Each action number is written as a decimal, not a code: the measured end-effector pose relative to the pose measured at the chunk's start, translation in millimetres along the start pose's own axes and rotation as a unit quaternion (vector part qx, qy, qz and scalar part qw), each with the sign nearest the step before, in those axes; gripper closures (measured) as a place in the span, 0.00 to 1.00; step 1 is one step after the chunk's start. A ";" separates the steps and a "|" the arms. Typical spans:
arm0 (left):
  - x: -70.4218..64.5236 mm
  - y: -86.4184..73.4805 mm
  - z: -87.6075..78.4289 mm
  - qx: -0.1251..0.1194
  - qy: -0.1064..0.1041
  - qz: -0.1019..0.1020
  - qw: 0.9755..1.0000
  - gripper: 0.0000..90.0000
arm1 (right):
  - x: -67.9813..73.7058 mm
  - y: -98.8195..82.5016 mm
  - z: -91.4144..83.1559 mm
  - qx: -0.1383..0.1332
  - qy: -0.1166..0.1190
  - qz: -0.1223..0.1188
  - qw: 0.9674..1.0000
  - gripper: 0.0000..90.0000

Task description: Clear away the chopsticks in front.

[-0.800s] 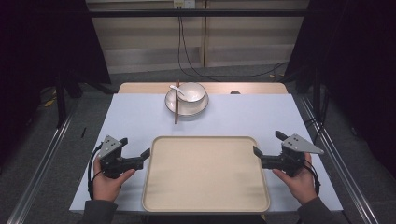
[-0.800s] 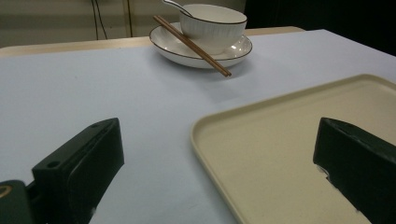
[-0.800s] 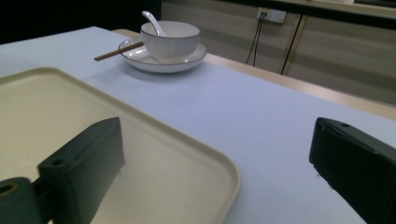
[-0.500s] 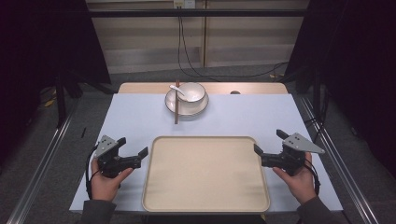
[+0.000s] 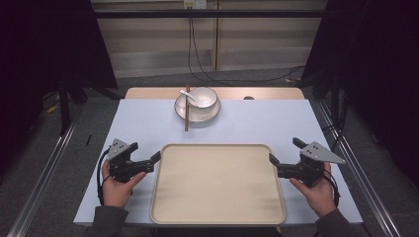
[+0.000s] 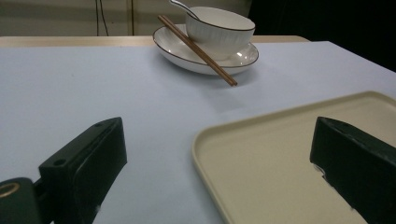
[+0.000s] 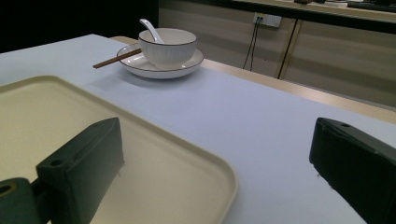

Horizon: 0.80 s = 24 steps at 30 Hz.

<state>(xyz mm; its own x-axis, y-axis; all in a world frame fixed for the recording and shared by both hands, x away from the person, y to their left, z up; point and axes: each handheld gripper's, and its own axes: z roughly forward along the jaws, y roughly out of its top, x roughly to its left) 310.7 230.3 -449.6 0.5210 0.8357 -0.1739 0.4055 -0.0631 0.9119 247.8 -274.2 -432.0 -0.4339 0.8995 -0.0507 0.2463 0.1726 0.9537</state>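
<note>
A cream rectangular tray (image 5: 217, 197) lies empty on the near half of the table. My left gripper (image 5: 152, 162) sits at its left edge, held in a hand. In the left gripper view the left gripper (image 6: 219, 140) is open, one jaw over the table and the other over the tray (image 6: 280, 154), with the tray's corner rim between them. My right gripper (image 5: 275, 165) sits at the tray's right edge. In the right gripper view the right gripper (image 7: 219, 140) is open too and straddles the rim of the tray (image 7: 205, 158). Neither pair of jaws presses on anything.
At the far middle of the table a white bowl (image 5: 202, 98) with a spoon (image 5: 187, 94) stands on a white plate (image 5: 197, 112). Brown chopsticks (image 5: 187, 112) rest across the plate's left side. The pale blue tabletop (image 5: 276, 123) lies bare between tray and plate.
The left gripper has shifted slightly at the tray's left edge. The right gripper, the tray and the dishes stay where they were.
</note>
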 end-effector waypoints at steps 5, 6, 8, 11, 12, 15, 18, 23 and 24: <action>0.4 7.4 10.1 0.000 0.008 -0.006 1.000 0.04 | -1.2 -0.5 -1.9 0.003 -0.001 0.005 1.000 0.03; 0.4 9.3 12.7 0.000 0.009 -0.005 1.000 0.04 | -1.4 -0.6 -2.2 0.002 0.003 0.004 1.000 0.03; 1.2 13.9 18.0 0.001 0.007 -0.004 1.000 0.05 | -0.8 -0.3 -2.9 0.000 0.001 0.005 1.000 0.03; 1.0 21.3 28.6 0.004 0.014 -0.002 1.000 0.06 | 0.2 -0.4 -3.4 0.002 0.003 0.003 1.000 0.03; 0.8 23.8 32.8 0.007 0.018 -0.002 1.000 0.06 | 0.5 -0.5 -3.2 0.001 0.004 0.001 1.000 0.03; 0.6 31.7 46.1 0.020 0.022 -0.011 1.000 0.07 | 1.1 -0.2 -2.7 -0.002 0.006 -0.002 1.000 0.03; -1.4 37.2 54.3 0.026 0.020 -0.012 0.999 0.08 | 1.4 -0.3 -3.1 0.000 0.007 -0.005 1.000 0.03; -3.0 52.7 79.1 0.039 0.026 0.004 0.999 0.10 | 0.2 -0.2 -3.4 0.001 0.004 0.002 1.000 0.03; -2.7 54.6 83.7 0.042 0.029 0.007 0.999 0.11 | 0.2 -0.2 -3.4 0.000 0.005 0.002 1.000 0.03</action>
<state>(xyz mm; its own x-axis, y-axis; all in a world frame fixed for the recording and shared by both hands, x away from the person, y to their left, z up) 394.3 178.9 -430.5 0.4844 0.8640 -0.1372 0.4616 -0.1192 0.8791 244.7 -275.5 -431.2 -0.4413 0.8962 -0.0445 0.2477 0.1694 0.9539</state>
